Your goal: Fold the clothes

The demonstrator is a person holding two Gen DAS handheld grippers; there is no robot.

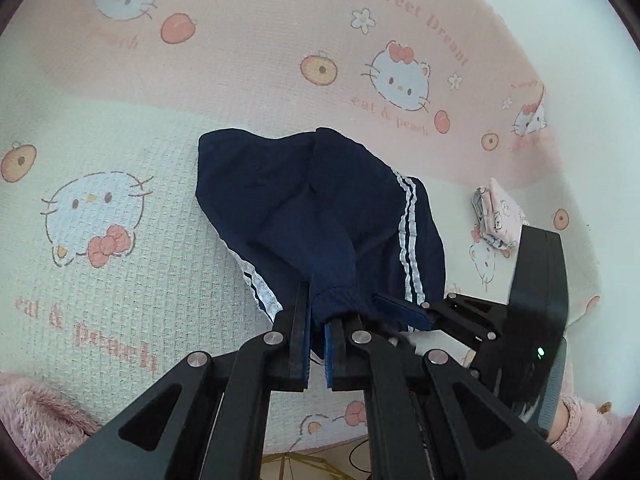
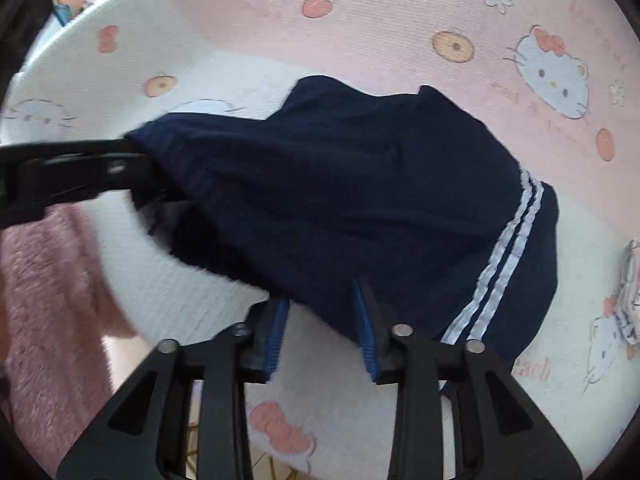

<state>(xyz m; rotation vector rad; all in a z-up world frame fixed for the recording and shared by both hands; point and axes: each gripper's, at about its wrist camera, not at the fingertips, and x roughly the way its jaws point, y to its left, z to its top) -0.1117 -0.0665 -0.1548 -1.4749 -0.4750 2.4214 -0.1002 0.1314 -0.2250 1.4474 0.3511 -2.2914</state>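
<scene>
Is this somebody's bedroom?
Probably a bedroom or other room at home: a Hello Kitty bedspread covers the surface, navy shorts lie on it, and a small folded pink cloth sits nearby.

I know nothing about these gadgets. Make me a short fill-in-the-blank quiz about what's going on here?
1. The left gripper is shut on the navy ____.
2. The right gripper has its jaws ____.
3. The stripes on the shorts are ____.
4. The sheet under the shorts is printed with cartoon ____.

Missing words: shorts; open; white; cats
</scene>
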